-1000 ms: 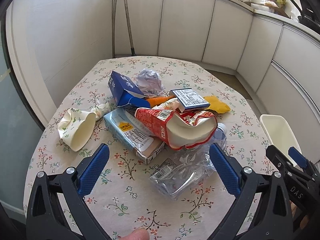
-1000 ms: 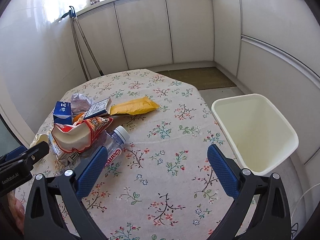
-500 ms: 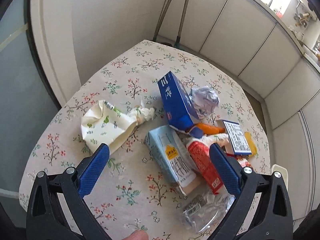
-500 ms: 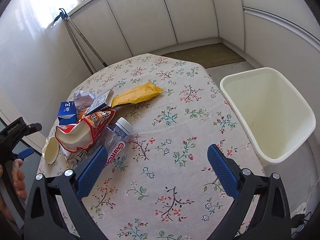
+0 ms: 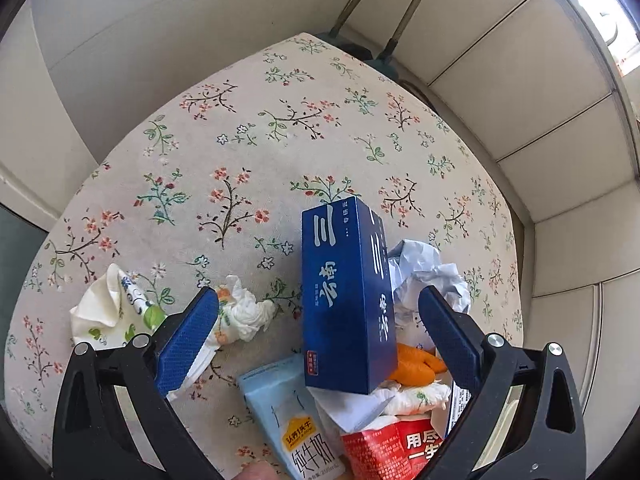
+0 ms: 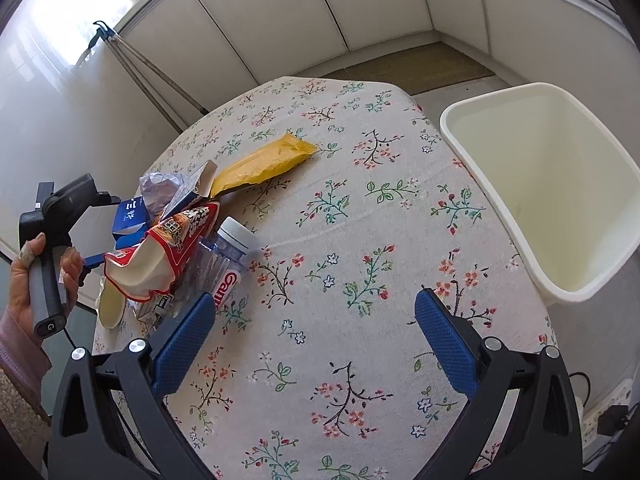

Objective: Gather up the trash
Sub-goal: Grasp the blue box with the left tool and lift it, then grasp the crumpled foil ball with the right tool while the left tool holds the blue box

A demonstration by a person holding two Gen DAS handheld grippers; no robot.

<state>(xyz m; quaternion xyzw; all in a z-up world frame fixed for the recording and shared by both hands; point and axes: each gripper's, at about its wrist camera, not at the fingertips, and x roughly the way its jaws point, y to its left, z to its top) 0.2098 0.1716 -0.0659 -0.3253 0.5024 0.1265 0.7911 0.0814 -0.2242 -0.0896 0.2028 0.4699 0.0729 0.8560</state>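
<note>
A heap of trash lies on the floral tablecloth (image 5: pixel 240 152). My left gripper (image 5: pixel 318 336) is open right above it, its fingers on either side of a dark blue box (image 5: pixel 346 304). Around the box lie crumpled white paper (image 5: pixel 424 272), a light blue milk carton (image 5: pixel 296 428), a red bag (image 5: pixel 396 448), a twisted tissue (image 5: pixel 244 314) and a paper cup (image 5: pixel 112 312). My right gripper (image 6: pixel 314 334) is open over bare cloth, with the red bag (image 6: pixel 160 252), a clear bottle (image 6: pixel 228 252) and a yellow wrapper (image 6: pixel 264 160) to its upper left.
A cream plastic bin (image 6: pixel 560 184) stands off the table's right edge. A hand (image 6: pixel 36 276) holds the left gripper's handle at the table's left side. White cabinets (image 6: pixel 320 12) and leaning poles (image 6: pixel 152 72) ring the table. A power strip (image 6: pixel 604 412) lies on the floor.
My left gripper has swung left and dropped closer to the heap, now straddling the blue box. The right gripper has risen and tilted down, with more of the bin's inside in view.
</note>
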